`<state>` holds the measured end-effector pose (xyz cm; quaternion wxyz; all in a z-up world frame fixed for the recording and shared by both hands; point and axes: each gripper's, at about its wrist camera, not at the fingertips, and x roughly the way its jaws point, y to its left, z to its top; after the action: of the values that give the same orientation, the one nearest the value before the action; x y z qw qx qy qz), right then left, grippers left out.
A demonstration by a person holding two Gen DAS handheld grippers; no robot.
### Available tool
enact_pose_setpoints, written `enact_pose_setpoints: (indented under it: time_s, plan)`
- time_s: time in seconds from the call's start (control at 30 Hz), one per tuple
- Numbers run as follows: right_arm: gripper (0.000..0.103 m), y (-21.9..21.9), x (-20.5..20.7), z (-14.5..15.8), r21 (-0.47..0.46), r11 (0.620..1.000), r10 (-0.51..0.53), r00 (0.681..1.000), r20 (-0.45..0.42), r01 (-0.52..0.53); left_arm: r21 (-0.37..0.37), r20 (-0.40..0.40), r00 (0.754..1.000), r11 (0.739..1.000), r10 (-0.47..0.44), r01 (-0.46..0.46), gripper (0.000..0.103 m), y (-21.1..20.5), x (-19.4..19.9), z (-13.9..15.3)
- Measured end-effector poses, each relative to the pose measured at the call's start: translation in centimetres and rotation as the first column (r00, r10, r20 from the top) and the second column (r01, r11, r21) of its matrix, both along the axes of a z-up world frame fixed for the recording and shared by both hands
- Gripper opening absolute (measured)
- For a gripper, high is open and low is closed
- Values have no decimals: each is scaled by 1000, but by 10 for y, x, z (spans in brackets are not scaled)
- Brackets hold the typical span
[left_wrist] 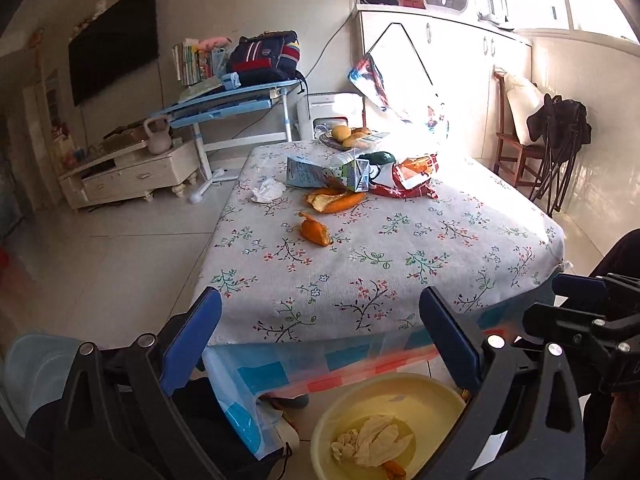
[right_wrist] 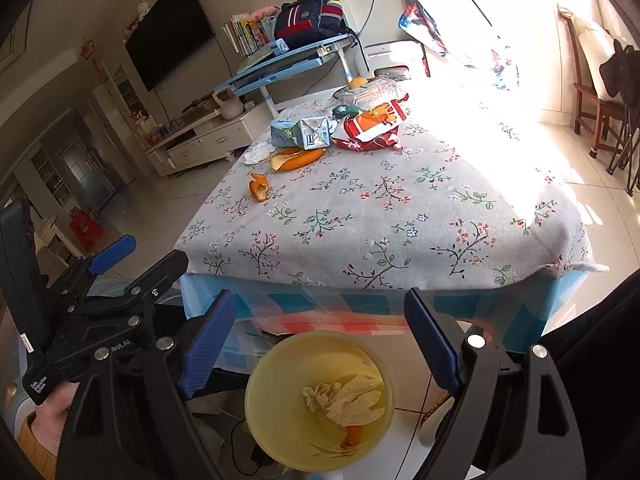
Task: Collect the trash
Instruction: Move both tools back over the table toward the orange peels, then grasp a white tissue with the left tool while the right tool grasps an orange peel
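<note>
Orange peel [left_wrist: 316, 229] beyond empty tongs [left_wrist: 320, 336]

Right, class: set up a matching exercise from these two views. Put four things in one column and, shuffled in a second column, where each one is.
Things:
1. crumpled tissue
2. yellow bin
3. backpack
4. small orange peel

Places:
A. on the blue desk
B. alone on the tablecloth, nearer the camera than the milk carton
C. on the floor by the table's near edge
D. at the table's left edge, beside the milk carton

Pairs: 1-D, 2-C, 3-A, 4-B
</note>
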<state>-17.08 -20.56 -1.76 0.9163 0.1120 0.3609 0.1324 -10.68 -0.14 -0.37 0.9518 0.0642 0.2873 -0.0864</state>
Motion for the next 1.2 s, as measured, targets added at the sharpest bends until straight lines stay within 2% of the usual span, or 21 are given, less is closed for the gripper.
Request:
enact_pose_setpoints:
  time_s: [0.2, 0.6, 0.93, 1.2]
  plan:
    - [83, 23, 28, 5, -47, 994, 95, 995, 17, -94, -44, 16, 997, 996, 79, -78, 96, 23, 35, 20]
    - [83, 61, 107, 2, -49, 981, 190, 981, 20, -189, 11, -40, 990, 991, 137, -137, 96, 46, 143, 22]
    - [67, 92, 166, -18, -29, 976, 214, 977, -19, -214, -18, -149, 974, 984, 173, -178, 96, 60, 214, -2]
    - [56, 103, 192, -31, -33, 976, 212, 975, -65, -214, 25, -196, 975, 995, 102, -99, 96, 42, 265, -21]
